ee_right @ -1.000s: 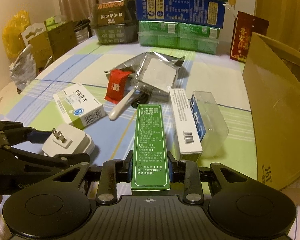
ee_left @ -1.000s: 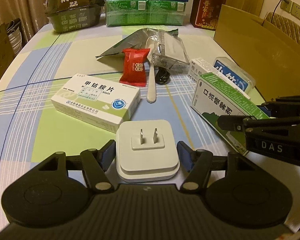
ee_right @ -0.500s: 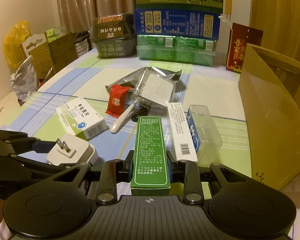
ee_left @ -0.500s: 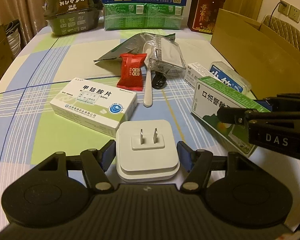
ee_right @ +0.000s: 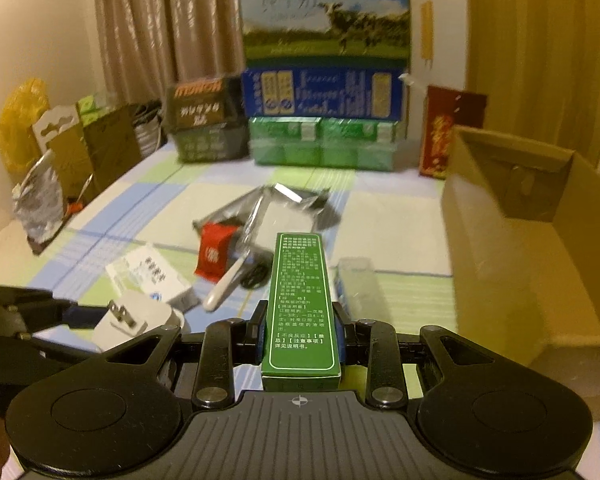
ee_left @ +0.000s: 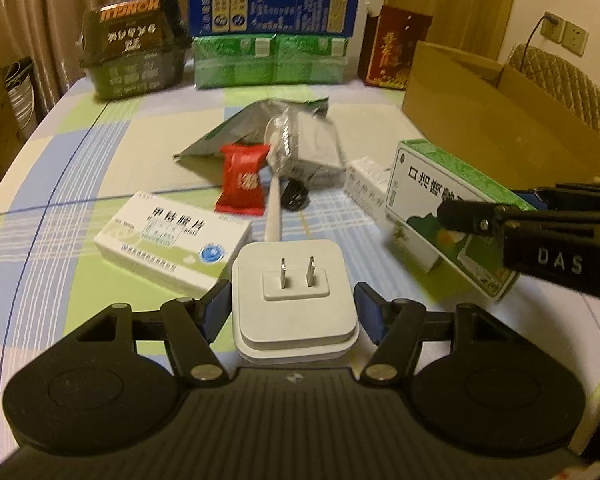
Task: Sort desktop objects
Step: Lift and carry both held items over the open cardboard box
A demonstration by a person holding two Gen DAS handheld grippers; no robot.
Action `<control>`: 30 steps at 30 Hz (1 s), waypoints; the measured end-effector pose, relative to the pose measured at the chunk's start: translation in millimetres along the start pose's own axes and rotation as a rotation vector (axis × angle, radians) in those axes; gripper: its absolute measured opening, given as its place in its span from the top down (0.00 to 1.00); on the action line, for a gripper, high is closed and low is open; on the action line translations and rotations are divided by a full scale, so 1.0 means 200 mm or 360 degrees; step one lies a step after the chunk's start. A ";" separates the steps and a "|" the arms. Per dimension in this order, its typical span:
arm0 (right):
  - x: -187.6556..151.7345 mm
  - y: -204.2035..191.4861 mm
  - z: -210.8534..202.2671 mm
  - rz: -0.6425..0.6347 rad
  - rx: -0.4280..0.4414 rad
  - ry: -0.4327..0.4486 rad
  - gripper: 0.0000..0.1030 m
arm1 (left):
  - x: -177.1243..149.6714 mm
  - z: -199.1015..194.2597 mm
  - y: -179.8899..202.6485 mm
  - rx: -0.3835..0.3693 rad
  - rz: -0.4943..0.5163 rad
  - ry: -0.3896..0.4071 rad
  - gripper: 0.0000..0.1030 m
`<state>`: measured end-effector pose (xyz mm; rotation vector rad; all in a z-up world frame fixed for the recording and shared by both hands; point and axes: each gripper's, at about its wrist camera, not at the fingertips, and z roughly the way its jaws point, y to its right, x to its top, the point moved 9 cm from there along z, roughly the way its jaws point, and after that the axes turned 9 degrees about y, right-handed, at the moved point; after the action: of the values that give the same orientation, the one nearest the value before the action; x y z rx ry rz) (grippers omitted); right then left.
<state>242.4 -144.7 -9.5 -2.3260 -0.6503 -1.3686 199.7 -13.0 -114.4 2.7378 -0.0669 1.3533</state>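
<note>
Grippers both sit higher over the table than 1 second ago, and each view now takes in more of the far end: the milk carton fills the upper centre of the right wrist view, where only its bottom edge showed before.

Low in the centre of the left wrist view, the left gripper is clamped on the white plug adapter, its 2 prongs facing up, just as before. The right gripper is closed on the green medicine box, which points away along the fingers at lower centre; in the left wrist view that box has risen off the checked tablecloth at right.

Left on the cloth in mid-frame are the white tablet box, red sachet, white spoon, foil pouch and a clear plastic case just right of the green box.

The open cardboard box fills the right side of the right wrist view, its near wall close beside the green box. The cloth between the clutter and the stacked green cartons at upper centre is bare, as is the left part of the cloth.
</note>
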 end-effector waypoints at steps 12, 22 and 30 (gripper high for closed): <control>0.25 0.18 -0.32 -0.0037 -0.0108 0.0150 0.73 | 0.25 -0.19 0.28 -0.0019 0.0027 0.0159 0.40; 0.42 0.55 -0.59 0.0004 -0.0273 0.0239 0.73 | 0.45 -0.29 0.65 -0.0093 0.0125 0.0234 0.40; 0.43 0.85 -0.75 0.0038 -0.0397 0.0250 0.73 | 0.54 -0.25 0.96 -0.0179 0.0166 0.0235 0.40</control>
<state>265.0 -346.9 123.0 -2.3704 -0.4237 -1.6848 210.6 -199.5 13.0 2.5671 -0.2705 1.5244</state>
